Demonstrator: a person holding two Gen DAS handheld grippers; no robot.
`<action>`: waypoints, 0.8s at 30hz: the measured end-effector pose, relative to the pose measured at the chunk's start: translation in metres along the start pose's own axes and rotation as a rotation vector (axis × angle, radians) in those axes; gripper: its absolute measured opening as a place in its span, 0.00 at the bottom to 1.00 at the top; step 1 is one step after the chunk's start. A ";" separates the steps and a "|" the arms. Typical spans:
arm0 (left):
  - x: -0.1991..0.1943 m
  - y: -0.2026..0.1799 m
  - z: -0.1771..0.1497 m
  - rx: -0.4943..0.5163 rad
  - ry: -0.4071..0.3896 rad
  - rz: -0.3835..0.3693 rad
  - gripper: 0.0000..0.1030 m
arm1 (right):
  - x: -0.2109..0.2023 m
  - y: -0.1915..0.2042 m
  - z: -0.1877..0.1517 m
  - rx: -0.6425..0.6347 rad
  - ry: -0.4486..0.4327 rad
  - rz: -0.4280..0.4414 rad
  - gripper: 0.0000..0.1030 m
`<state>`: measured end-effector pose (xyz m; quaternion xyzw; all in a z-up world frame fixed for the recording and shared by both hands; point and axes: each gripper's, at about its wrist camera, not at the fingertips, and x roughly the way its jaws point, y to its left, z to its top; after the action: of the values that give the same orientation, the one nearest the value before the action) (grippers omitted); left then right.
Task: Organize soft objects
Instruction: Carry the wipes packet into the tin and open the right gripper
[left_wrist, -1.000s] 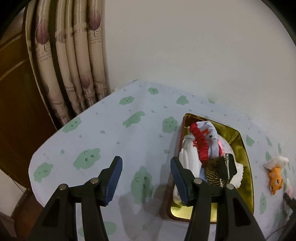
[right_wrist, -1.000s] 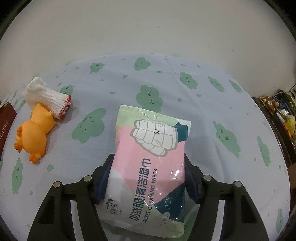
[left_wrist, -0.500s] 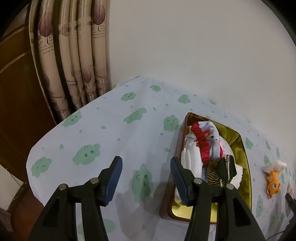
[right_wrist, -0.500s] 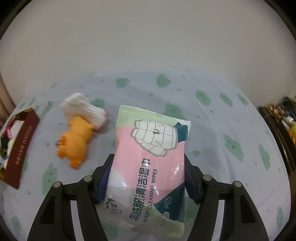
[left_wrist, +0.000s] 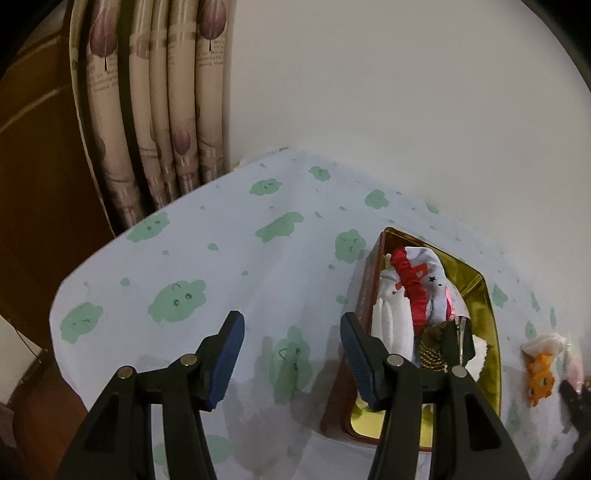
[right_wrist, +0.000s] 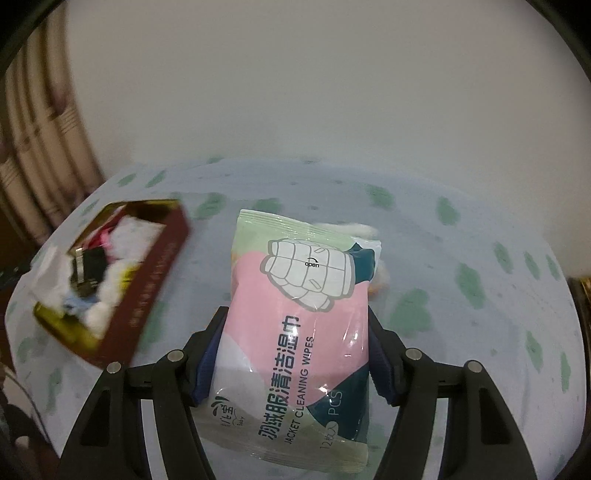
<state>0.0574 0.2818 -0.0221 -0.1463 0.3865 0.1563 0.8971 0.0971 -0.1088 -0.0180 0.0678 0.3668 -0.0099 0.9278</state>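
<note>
The desk (left_wrist: 229, 266) wears a pale cloth printed with green clouds. Toward its far edge lies the gold-lined box (left_wrist: 489, 332), already stuffed with white and red soft items (left_wrist: 410, 291). Above the desk, the pack of wipes (right_wrist: 303, 314) is pinched between both pads of the right gripper (right_wrist: 295, 354). The left gripper (left_wrist: 291, 354) hangs spread and empty beside the box. Beyond the box, an orange plush toy (left_wrist: 540, 373) lies on the cloth.

A cloud-print tablecloth (left_wrist: 236, 273) bears a gold-lined tin (left_wrist: 489, 317) and an orange toy (left_wrist: 541, 373).
</note>
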 end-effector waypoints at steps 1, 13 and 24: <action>0.001 0.001 0.000 -0.007 0.001 -0.003 0.54 | 0.002 0.012 0.003 -0.021 0.000 0.015 0.62; 0.000 0.014 0.003 -0.073 -0.009 0.004 0.54 | 0.026 0.140 0.027 -0.217 0.009 0.162 0.62; 0.001 0.024 0.005 -0.123 -0.009 0.001 0.54 | 0.059 0.191 0.020 -0.271 0.055 0.204 0.62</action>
<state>0.0522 0.3062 -0.0231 -0.2005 0.3723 0.1807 0.8880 0.1669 0.0799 -0.0206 -0.0205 0.3812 0.1359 0.9142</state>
